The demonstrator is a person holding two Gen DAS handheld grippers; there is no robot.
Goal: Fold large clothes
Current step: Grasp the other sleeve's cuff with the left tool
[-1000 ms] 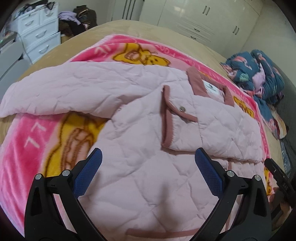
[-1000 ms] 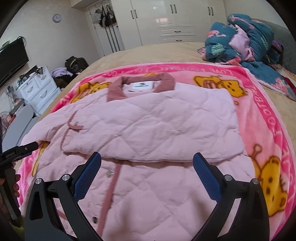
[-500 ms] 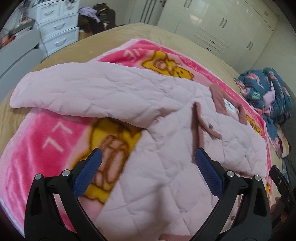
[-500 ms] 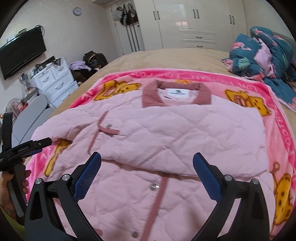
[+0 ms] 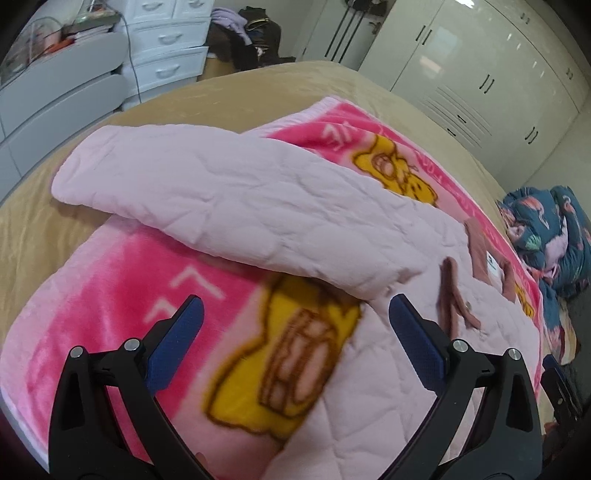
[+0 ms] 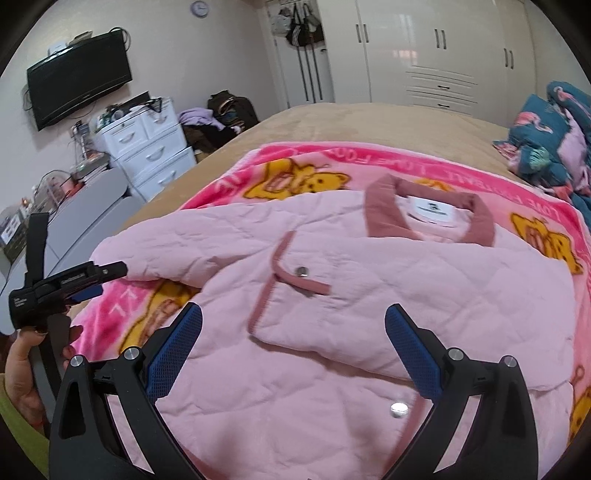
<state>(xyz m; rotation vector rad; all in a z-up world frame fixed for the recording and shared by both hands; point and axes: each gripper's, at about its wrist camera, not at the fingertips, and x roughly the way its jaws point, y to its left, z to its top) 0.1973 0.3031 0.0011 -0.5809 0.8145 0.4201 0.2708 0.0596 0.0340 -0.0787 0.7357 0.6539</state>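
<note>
The pink quilted jacket (image 6: 369,295) lies on a pink cartoon blanket (image 5: 122,280) on the bed (image 5: 221,99), one sleeve (image 5: 229,199) stretching toward the frame's left; the left gripper (image 5: 291,321) and right gripper (image 6: 293,328) hover released, fingers spread, grasping nothing

I see a bedroom: white wardrobes (image 6: 436,51) along the far wall, a white drawer unit (image 6: 147,147), a wall-mounted television (image 6: 79,79), and a clock (image 6: 200,7).
</note>
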